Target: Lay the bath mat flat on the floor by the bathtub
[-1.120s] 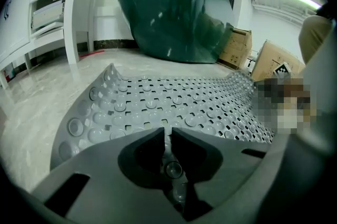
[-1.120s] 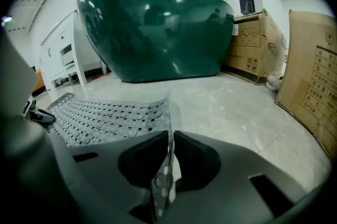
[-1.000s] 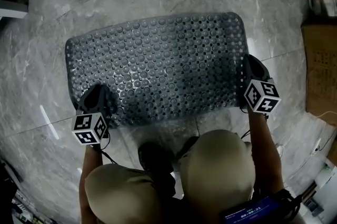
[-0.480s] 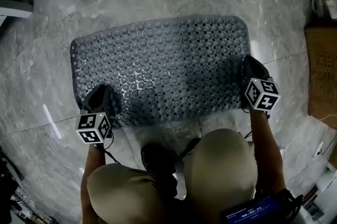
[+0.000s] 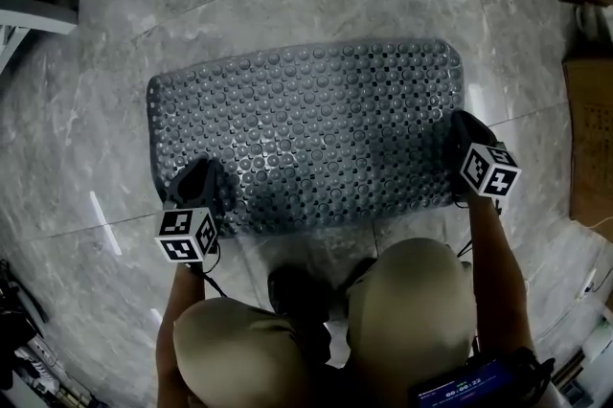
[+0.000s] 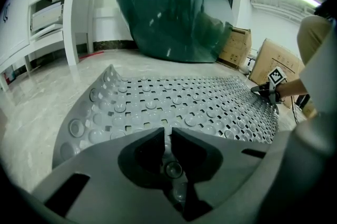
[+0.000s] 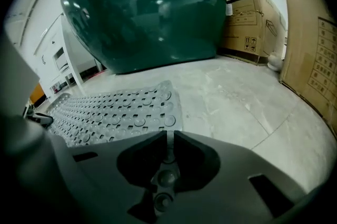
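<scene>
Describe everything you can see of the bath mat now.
The bath mat is grey, rubbery-looking and rectangular with rounded corners, studded with round suction cups and square holes. It lies spread on the marble floor before the dark green bathtub. The left gripper and right gripper are each shut on a near corner.

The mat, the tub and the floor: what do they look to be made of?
Mat: probably soft rubber or vinyl, grey and semi-matte. It is studded with suction cups and holes, and one corner curls up. Tub: dark green and glossy, perhaps acrylic or enamel, since it mirrors the lights. Floor: polished grey marble or marble-look tile, with veins, joint lines and a sheen.
</scene>
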A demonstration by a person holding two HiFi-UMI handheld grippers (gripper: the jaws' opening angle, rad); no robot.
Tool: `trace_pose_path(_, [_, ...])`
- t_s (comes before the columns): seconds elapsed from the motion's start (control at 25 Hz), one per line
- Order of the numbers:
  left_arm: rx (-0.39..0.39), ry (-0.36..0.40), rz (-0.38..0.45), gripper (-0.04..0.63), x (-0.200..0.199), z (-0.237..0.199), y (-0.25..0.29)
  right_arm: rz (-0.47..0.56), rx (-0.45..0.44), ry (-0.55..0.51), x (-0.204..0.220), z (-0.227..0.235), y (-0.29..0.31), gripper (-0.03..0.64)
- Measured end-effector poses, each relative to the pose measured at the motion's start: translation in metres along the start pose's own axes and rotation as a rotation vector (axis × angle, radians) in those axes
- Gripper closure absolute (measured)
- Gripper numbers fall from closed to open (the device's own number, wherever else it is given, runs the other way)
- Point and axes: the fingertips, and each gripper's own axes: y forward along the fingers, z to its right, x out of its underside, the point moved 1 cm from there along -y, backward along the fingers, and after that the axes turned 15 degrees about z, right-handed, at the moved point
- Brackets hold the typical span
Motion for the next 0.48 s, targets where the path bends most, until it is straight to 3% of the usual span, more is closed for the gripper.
trace_pose_path(0.12, [-0.019, 0.014, 0.021, 0.532, -0.011, -0.002, -0.005, 0.042, -0.007, 0.009, -0.018, -0.009, -0.008, 0.566])
trace_pose_path(0.24, [-0.06, 0.036, 0.099, 0.532, -0.048, -0.012, -0.009, 0.141, -0.059, -0.012, -0.06, -0.036, -0.012, 0.566])
trace_pose_path(0.48, [-0.13, 0.126, 0.399, 0.534, -0.186, -0.022, -0.004, 0.427, -0.256, -0.082, -0.184, -0.134, -0.015, 0.567])
